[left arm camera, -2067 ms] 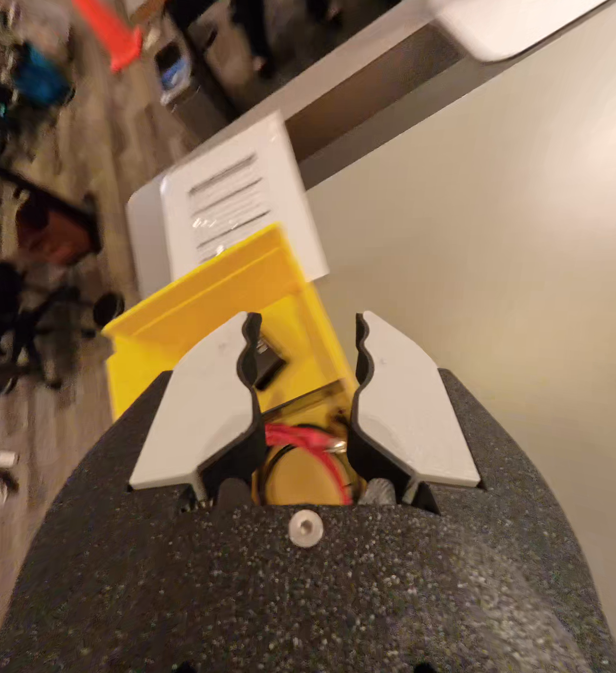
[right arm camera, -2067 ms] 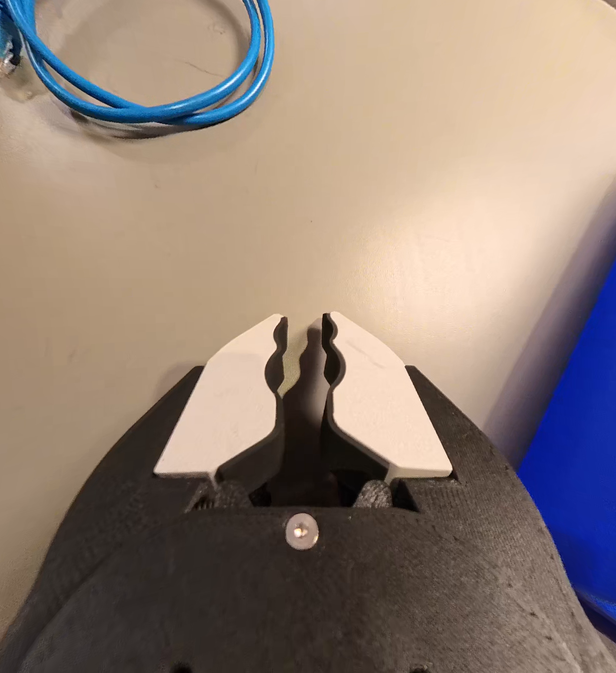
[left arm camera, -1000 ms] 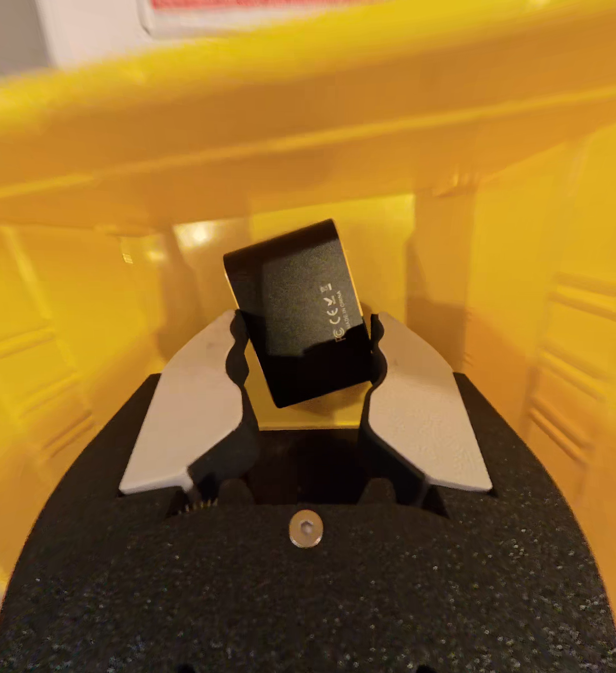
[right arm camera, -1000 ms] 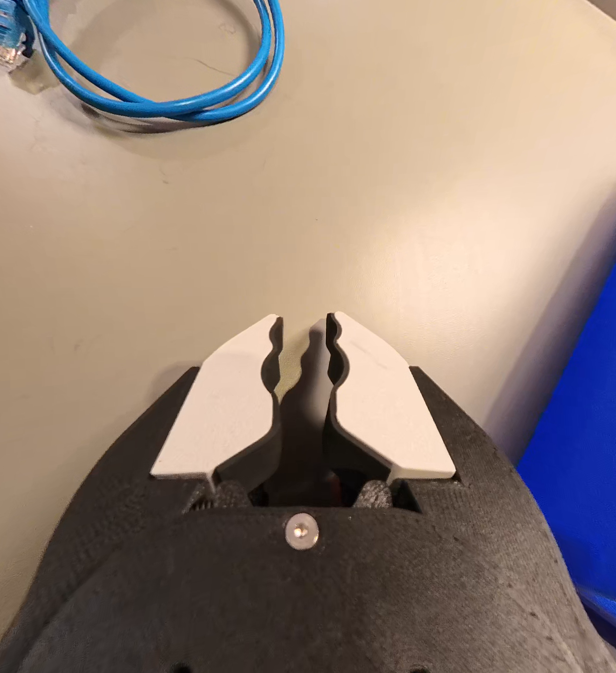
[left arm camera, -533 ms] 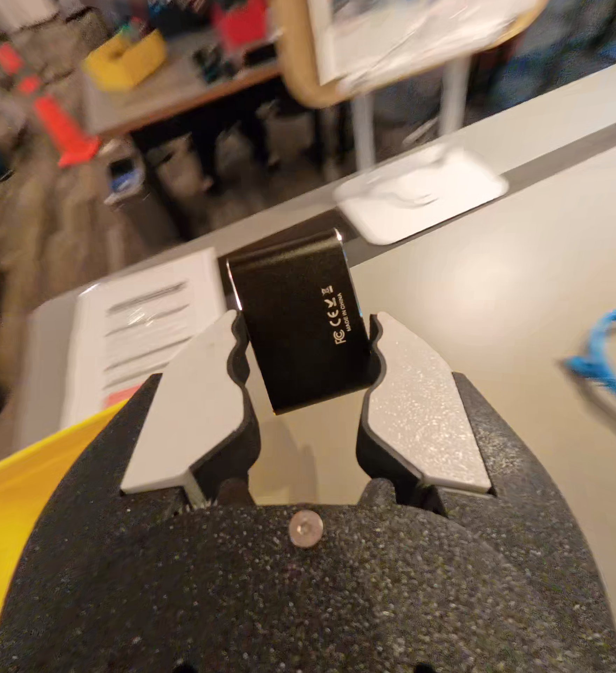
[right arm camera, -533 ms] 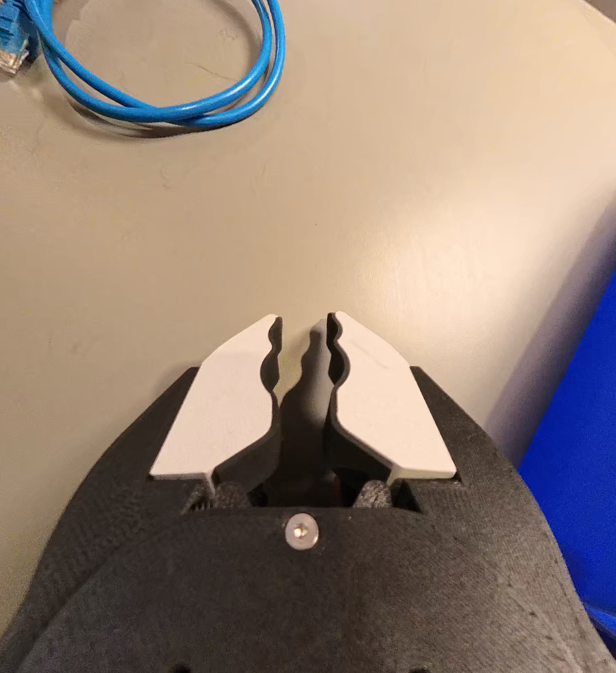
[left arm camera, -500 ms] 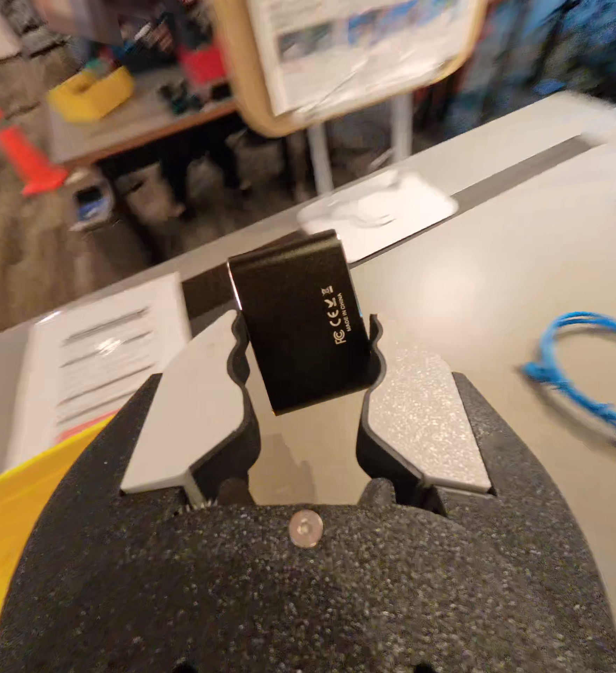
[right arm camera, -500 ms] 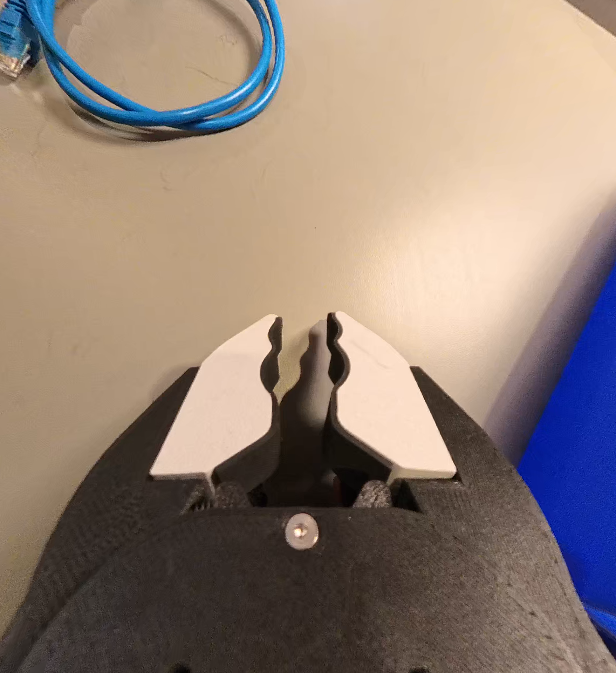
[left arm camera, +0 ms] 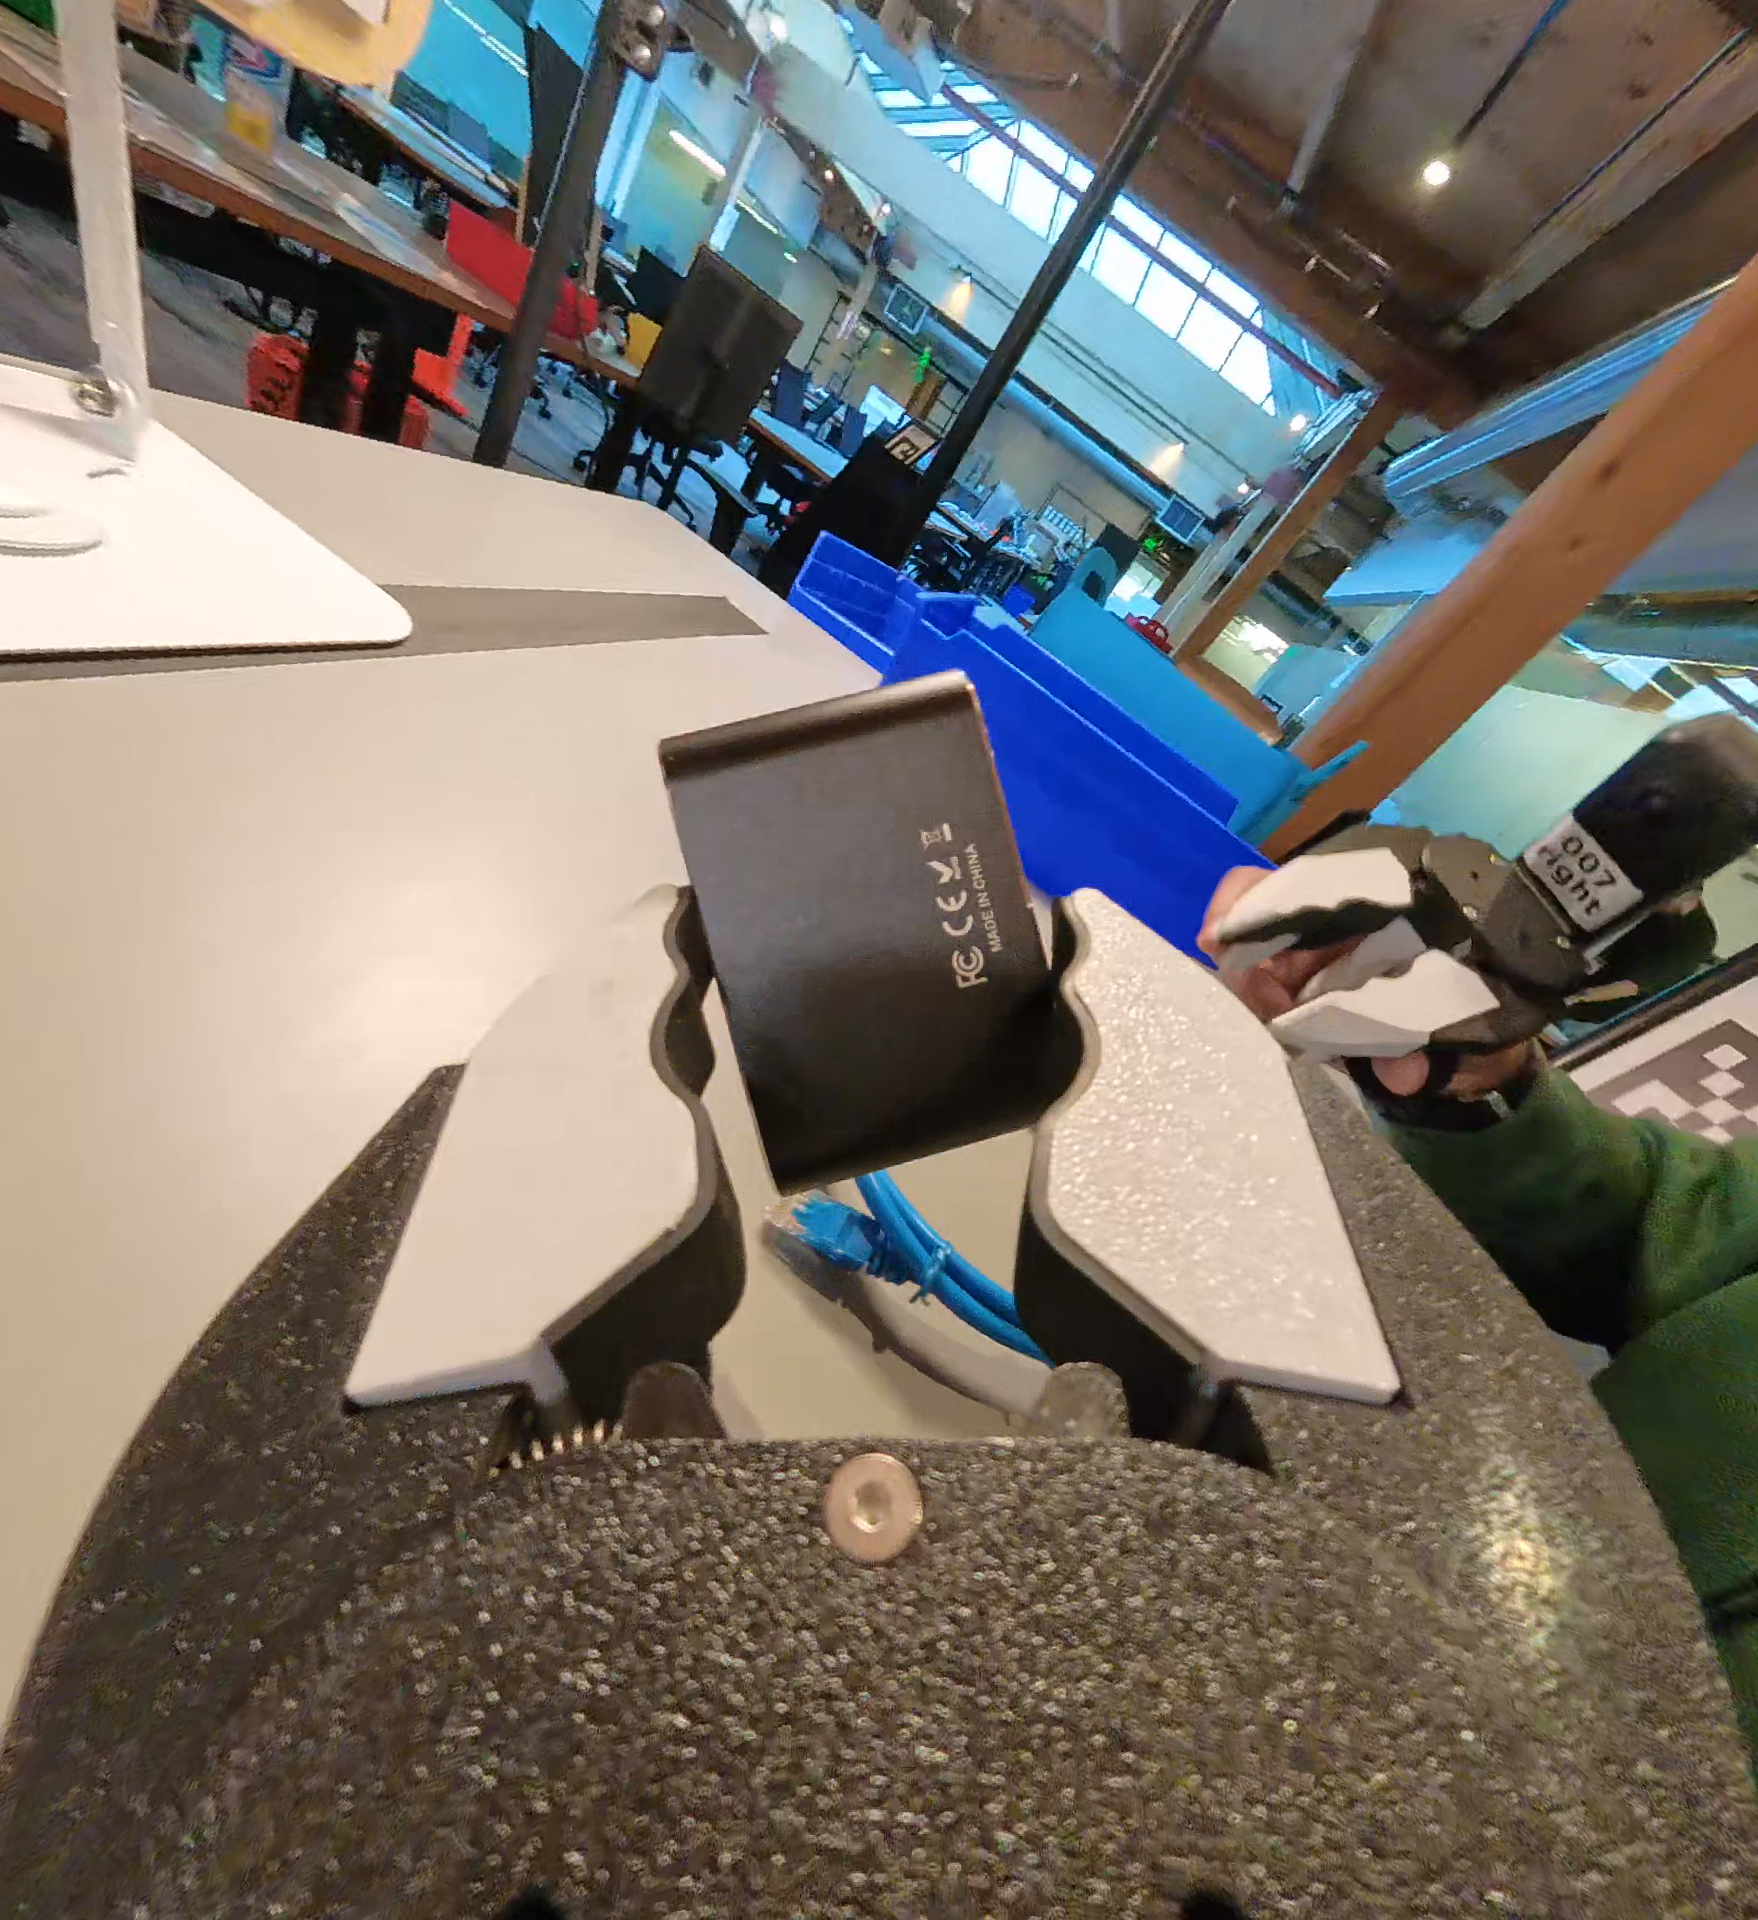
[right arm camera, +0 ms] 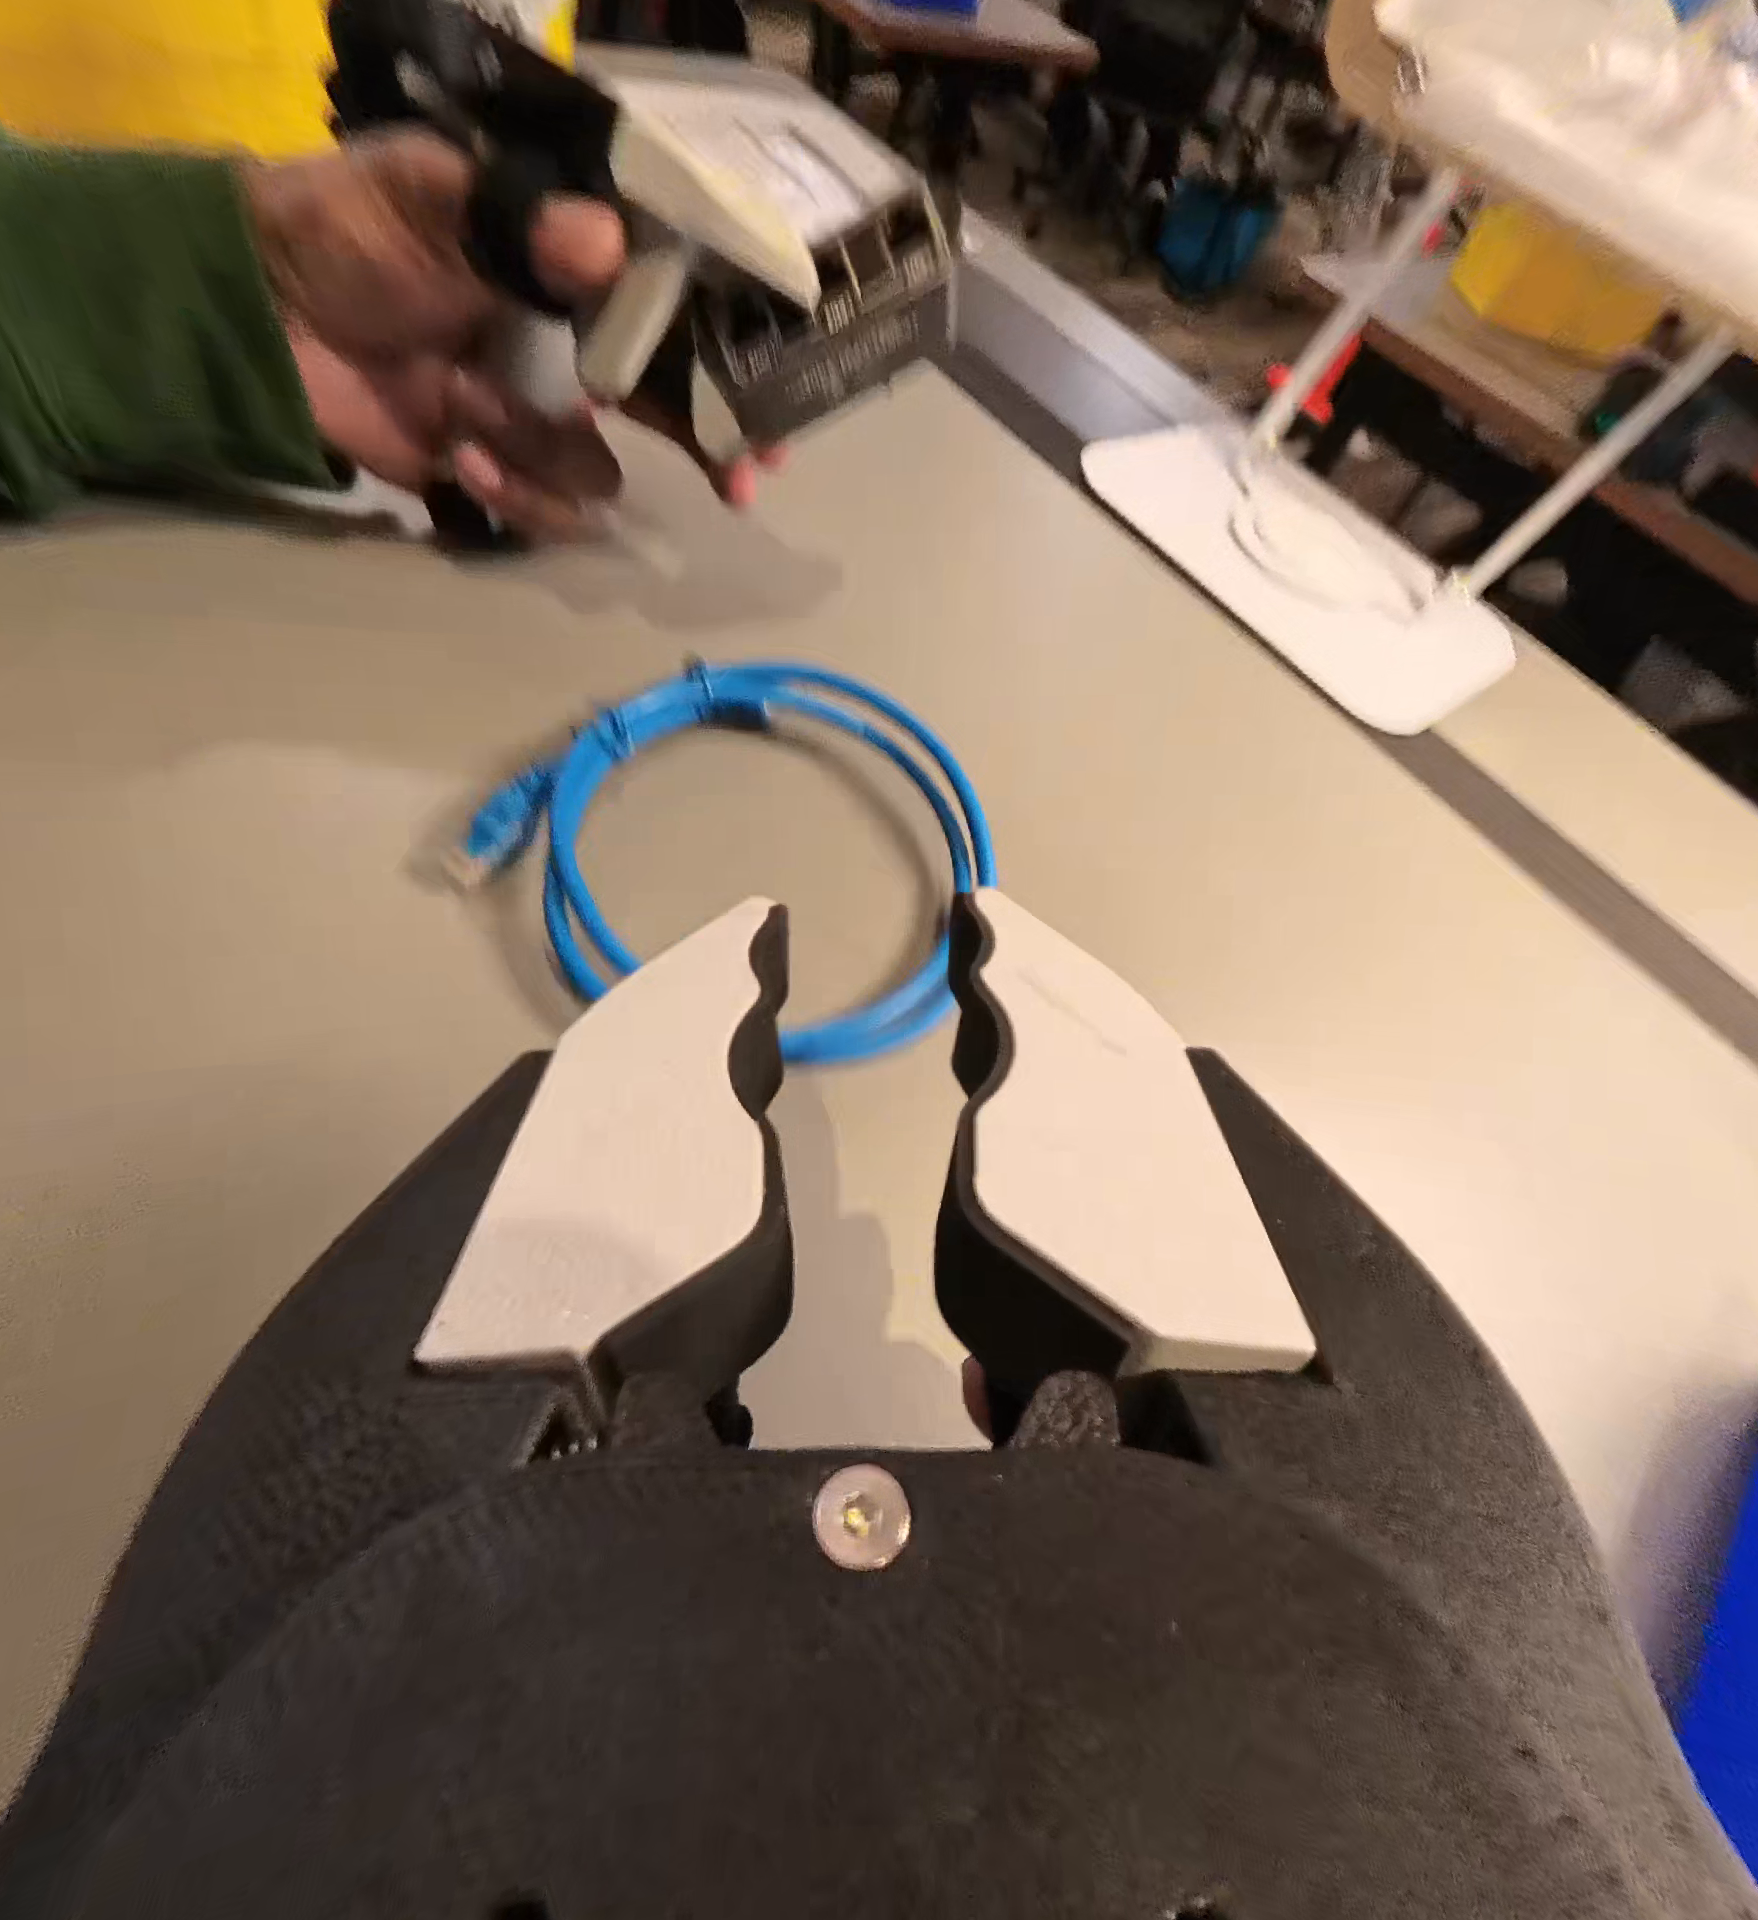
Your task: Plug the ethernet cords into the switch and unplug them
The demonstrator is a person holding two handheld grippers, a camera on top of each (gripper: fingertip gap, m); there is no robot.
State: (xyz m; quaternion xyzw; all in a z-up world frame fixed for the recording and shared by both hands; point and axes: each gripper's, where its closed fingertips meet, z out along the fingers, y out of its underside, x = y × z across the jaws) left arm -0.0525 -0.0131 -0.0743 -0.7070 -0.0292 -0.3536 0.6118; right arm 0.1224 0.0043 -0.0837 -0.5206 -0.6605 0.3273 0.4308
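Setting: big open workshop w/ rows of benches behind; work surface is a pale grey-beige tabletop (right arm camera: 1218, 852). All places below given rel. to the coiled blue ethernet cord (right arm camera: 750, 831) lying flat on it.
Left of cord: left gripper (left arm camera: 875, 935), fingers clamped on a small black metal box, the switch (left arm camera: 854, 935), held tilted in the air above the cord; port side faces the right wrist view.
Change: 1 s ago that gripper was down in a yellow bin closing on the switch; now it's out and over the table, so fetch step looks done. Switch not set down yet.
Cord plug: clear-tipped blue connector (right arm camera: 496, 831) at cord's left edge, free, nothing plugged.
Right of cord: right gripper (right arm camera: 864, 925), jaws now partly apart, wider than 0.5 s ago, empty, aimed at the coil.
Far right: blue plastic bin (left arm camera: 1062, 748) beyond cord.
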